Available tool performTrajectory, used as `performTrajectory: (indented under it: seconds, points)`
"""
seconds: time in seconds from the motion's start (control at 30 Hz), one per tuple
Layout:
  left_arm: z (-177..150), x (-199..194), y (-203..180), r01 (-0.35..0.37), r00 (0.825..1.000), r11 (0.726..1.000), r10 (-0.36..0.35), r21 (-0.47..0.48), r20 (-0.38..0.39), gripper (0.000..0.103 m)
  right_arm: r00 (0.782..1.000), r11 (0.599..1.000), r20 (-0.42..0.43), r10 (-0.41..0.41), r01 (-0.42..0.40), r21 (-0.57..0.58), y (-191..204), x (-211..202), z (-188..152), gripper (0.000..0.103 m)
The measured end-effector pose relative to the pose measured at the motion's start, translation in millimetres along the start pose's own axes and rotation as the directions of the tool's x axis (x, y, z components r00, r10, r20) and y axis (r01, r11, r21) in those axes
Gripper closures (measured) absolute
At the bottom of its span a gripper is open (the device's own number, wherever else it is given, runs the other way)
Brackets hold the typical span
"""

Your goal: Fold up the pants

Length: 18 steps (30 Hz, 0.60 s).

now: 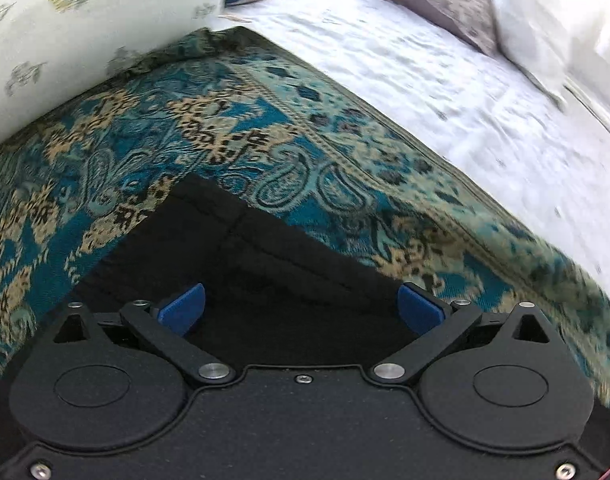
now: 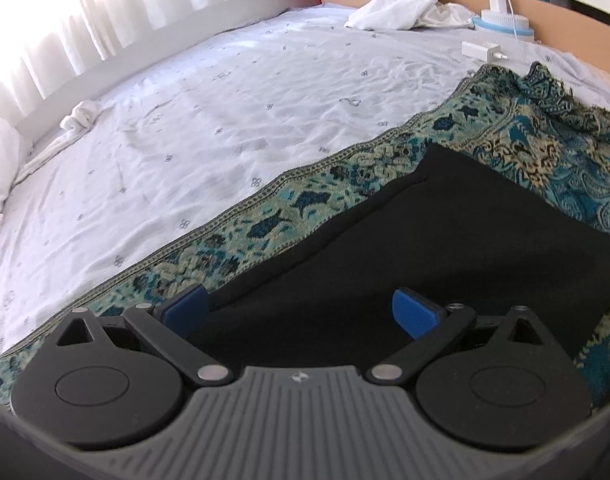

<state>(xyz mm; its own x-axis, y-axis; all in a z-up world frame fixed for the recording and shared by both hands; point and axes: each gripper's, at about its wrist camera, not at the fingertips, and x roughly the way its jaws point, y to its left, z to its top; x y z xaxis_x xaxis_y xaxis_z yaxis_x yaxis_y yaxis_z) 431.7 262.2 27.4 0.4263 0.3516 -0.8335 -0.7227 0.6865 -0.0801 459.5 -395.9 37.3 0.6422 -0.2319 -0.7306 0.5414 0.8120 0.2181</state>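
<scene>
With both my left gripper (image 1: 301, 308) and right gripper (image 2: 301, 314) spread wide and holding nothing above the black pants (image 2: 445, 240) lying on the patterned throw (image 2: 265, 220) on the bed (image 2: 225, 100), I'd pinch both layers at the edge and lift evenly.

In the left wrist view, the left tongs (image 1: 301, 308) cover the near part of the black pants (image 1: 245, 248), so their full outline cannot be told. The bed's white sheet (image 1: 445, 92) and the pillows (image 1: 445, 0) at the top are smeared by motion blur. In the right wrist view, the pants (image 2: 445, 248) run off the right edge, and the patterned blanket (image 2: 265, 216) is cut there too.
</scene>
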Motion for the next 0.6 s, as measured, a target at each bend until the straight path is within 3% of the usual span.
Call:
performTrajectory:
  seconds: [0.3,0.6]
  points:
    - [3.5,14.0,-24.5,-0.176,0.984,0.980,0.178,-0.089,0.013,0.000,0.999,0.999,0.013,-0.048,0.048,-0.023,5.4,23.0,10.4,0.000]
    - [8.4,18.8,-27.7,-0.204,0.979,0.972,0.205,-0.119,0.001,0.000,0.998,0.998,-0.030,-0.050,0.051,0.037,11.1,57.5,27.8,0.000]
